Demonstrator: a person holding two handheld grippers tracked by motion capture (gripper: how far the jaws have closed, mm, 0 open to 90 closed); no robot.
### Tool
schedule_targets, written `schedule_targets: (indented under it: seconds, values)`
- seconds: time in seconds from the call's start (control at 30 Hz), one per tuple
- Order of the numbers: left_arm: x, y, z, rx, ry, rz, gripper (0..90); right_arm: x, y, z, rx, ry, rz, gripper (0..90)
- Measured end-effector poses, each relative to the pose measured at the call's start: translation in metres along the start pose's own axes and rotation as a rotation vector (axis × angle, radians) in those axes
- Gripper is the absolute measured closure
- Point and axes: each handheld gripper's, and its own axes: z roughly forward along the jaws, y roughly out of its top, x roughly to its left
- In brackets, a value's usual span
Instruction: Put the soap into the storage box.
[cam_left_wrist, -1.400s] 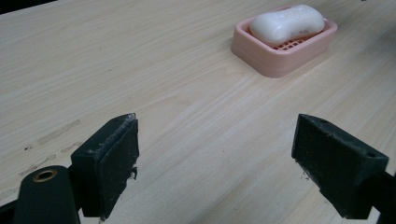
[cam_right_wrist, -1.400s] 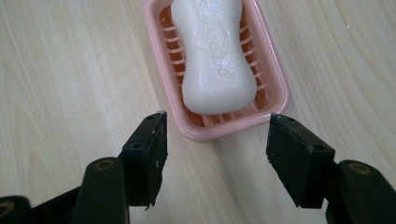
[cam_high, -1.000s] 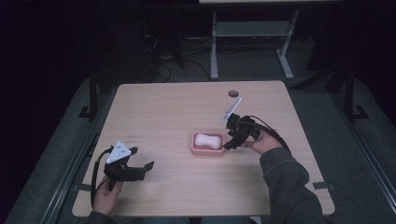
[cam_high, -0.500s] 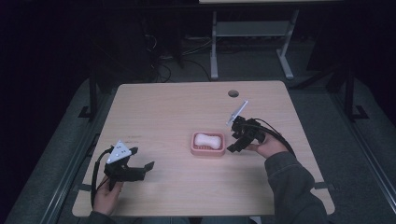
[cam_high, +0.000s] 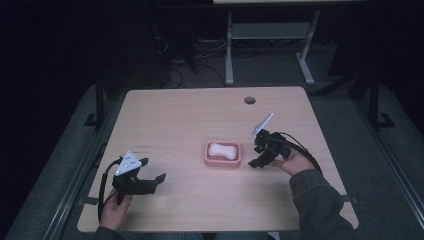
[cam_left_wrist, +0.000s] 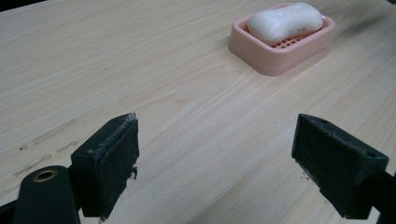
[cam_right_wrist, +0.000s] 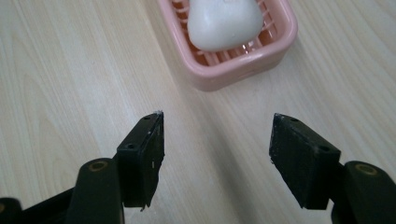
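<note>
White soap (cam_high: 222, 149), smooth rounded bar pinched at the waist, is lying in a pink plastic dish (cam_high: 207, 156) with slatted floor and rounded corners, mid-table (cam_high: 175, 115) on pale wood-grain laminate; right gripper (cam_high: 255, 155) is sitting just beside the dish, its blocky matte-black jaws having just been opening, nothing between them; left gripper (cam_high: 155, 179) is resting well apart, jaws wide, holding nothing.
</note>
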Motion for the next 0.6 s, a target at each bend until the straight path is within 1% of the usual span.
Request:
schedule_targets:
  seconds: [0.27, 0.43, 0.6]
  values:
    - [0.0, 0.0, 0.0, 0.0, 0.0, 0.0, 14.6, 0.001, -0.012, -0.001, -0.011, 0.001, 0.019, 34.5]
    - [0.0, 0.0, 0.0, 0.001, 0.001, 0.0, 14.5, 0.002, -0.015, -0.004, -0.003, -0.004, 0.023, 34.0]
    - [0.0, 0.0, 0.0, 0.001, 0.001, -0.001, 14.5, 0.003, -0.023, -0.005, -0.017, -0.008, 0.032, 34.0]
